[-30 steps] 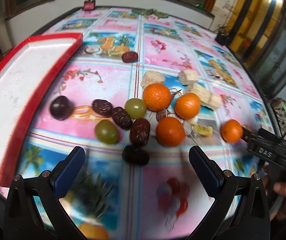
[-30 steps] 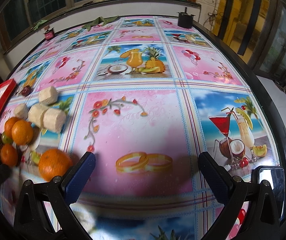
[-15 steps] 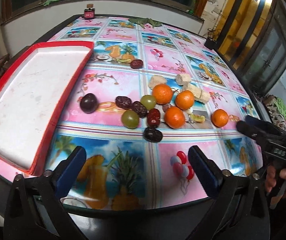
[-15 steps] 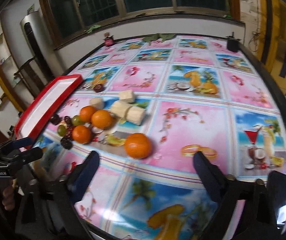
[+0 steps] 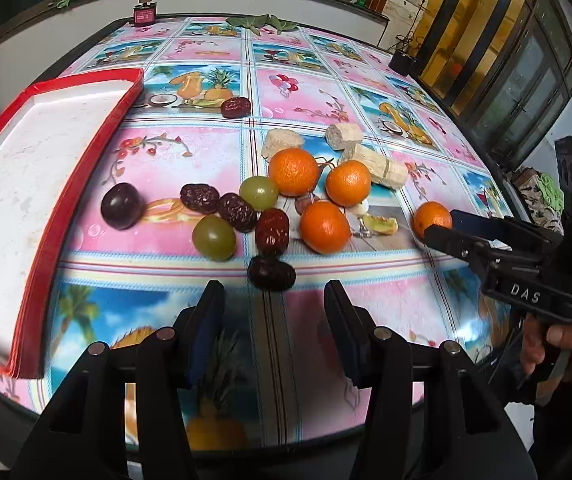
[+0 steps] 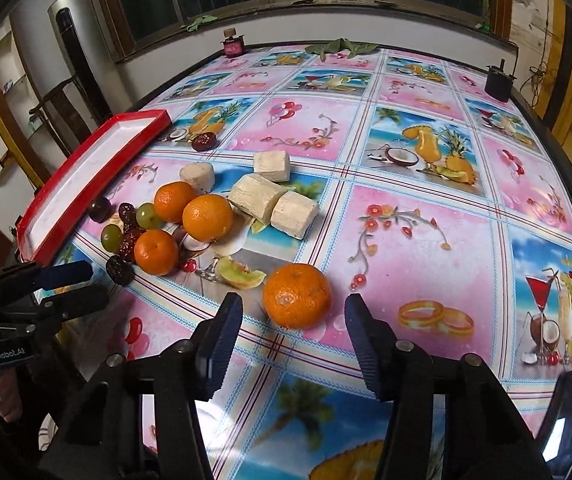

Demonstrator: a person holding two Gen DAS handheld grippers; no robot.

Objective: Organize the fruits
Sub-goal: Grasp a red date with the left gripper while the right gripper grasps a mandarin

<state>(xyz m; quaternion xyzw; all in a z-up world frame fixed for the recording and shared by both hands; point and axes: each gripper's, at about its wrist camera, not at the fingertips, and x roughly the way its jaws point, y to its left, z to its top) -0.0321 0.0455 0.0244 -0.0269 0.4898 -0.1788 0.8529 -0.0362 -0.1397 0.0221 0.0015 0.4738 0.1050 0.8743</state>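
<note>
Loose fruit lies on the flowered tablecloth: three oranges (image 5: pixel 293 171), green grapes (image 5: pixel 214 237), red-brown dates (image 5: pixel 272 231) and a dark plum (image 5: pixel 121 205). My left gripper (image 5: pixel 272 320) hangs just short of the nearest dark date (image 5: pixel 272 274), its jaws closing with nothing between them. A lone orange (image 6: pixel 297 295) sits between the tips of my right gripper (image 6: pixel 291 316). Those jaws are closing too, and a gap shows on both sides of the orange. The red-rimmed white tray (image 5: pixel 102 156) lies to the left.
Pale cut chunks (image 6: pixel 260 196) lie behind the oranges, and one more date (image 5: pixel 235 107) sits near the tray's corner. A small red bottle (image 5: pixel 144 14) and a dark box (image 6: pixel 497 80) stand at the table's far edge. A hand (image 5: pixel 557 344) holds the right gripper.
Both pairs of jaws have narrowed from wide apart. The left gripper has come closer to the dark date. The right gripper has swung left and now has the lone orange at its tips.
</note>
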